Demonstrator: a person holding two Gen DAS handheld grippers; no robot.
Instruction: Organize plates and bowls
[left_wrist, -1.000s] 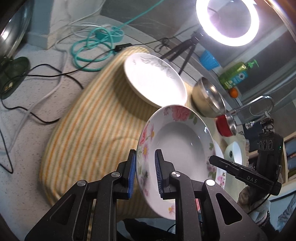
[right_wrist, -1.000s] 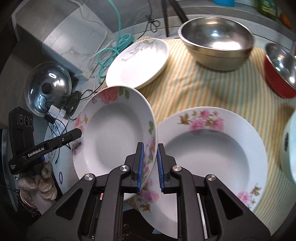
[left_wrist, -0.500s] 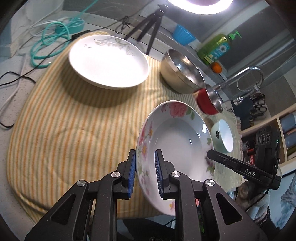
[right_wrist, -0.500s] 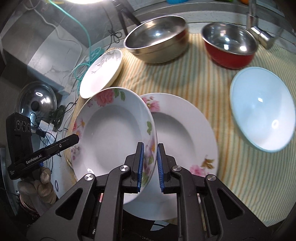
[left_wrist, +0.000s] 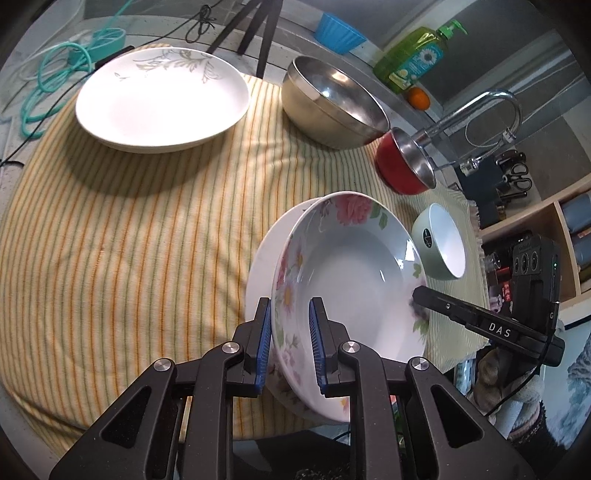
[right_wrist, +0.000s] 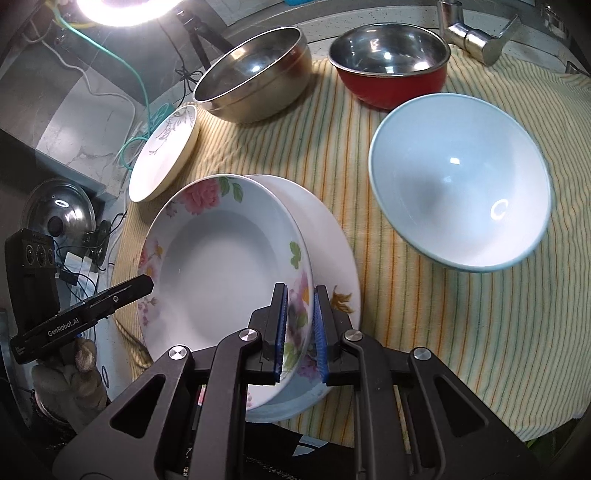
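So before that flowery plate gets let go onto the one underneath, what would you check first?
1. Both grippers on the rim: the left gripper and the right gripper each straddle the edge of the flowered plate. Ok.
2. Plate lined up over the lower plate: it overlaps it but sits shifted to one side. Not ok yet.
3. Plate level: it is tilted. Not ok.
4. Plate resting on the lower one: the contact is hidden. Cannot tell.
5. Blue bowl apart from the stack: a strip of the striped cloth shows between them. Ok.
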